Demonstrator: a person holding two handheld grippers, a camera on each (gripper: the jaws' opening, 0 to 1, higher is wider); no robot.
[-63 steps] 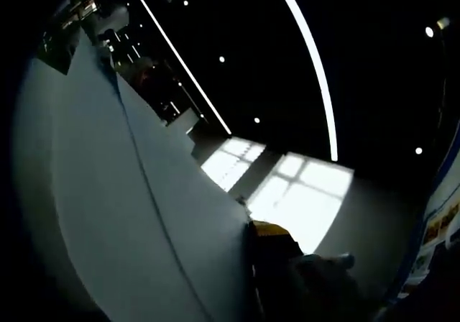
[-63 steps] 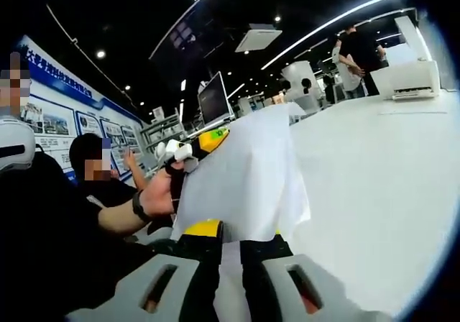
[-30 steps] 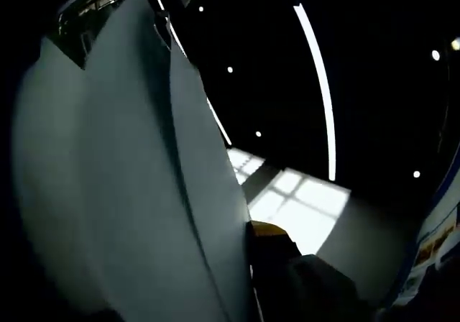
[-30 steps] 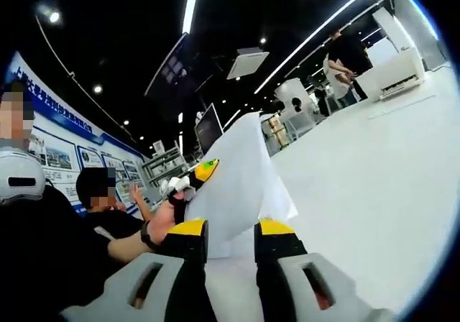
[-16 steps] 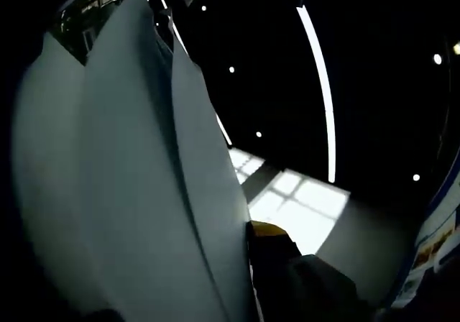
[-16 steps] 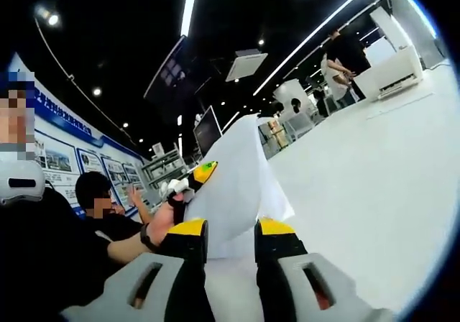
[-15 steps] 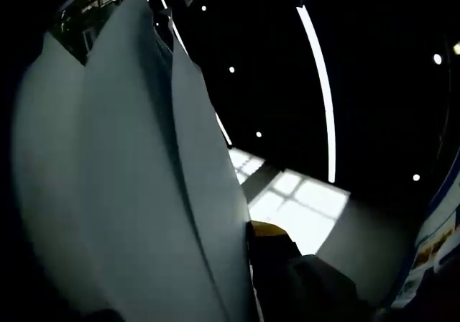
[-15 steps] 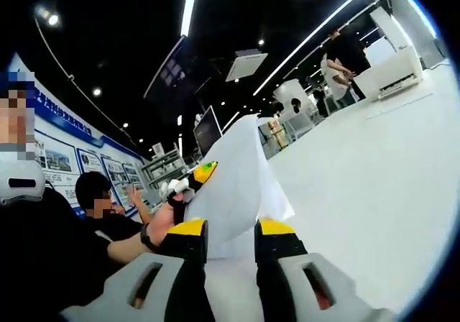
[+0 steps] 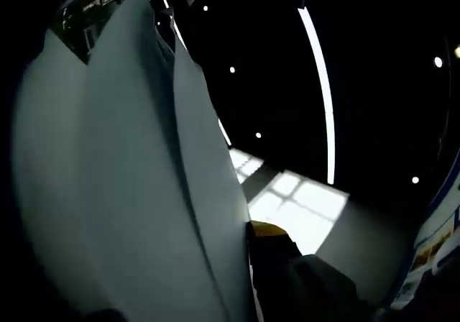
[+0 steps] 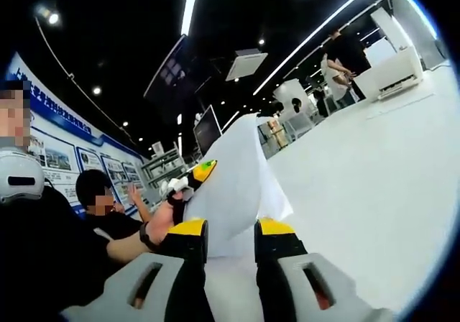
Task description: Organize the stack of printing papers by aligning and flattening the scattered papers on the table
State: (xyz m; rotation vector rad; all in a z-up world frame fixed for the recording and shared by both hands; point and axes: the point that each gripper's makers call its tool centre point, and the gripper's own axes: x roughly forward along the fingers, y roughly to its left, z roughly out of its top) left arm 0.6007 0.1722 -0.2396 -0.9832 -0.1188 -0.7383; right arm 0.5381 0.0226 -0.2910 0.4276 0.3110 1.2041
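Note:
A stack of white papers [image 10: 233,189] stands on edge on the white table [image 10: 366,185], bowed and fanned out. My right gripper [image 10: 231,228] is open, its yellow-tipped jaws on either side of the stack's near lower edge. At the far upper edge a hand holds my left gripper [image 10: 203,169]. In the left gripper view the papers [image 9: 122,185] rise steeply along the left side. My left gripper [image 9: 248,230] is shut on them; one yellow fingertip [image 9: 269,230] presses the sheets and the other is hidden behind them.
A person sits at the left [image 10: 97,189] by a blue wall poster [image 10: 72,121]. Another person [image 10: 345,52] stands at the back beside a white machine [image 10: 394,70]. A monitor [image 10: 208,126] and shelves stand behind the papers. Open table surface lies to the right.
The right gripper's jaws, pinched on the papers two seconds ago, have parted. The sheets have tipped up steeper in the left gripper view. Nothing has shifted over the last half second.

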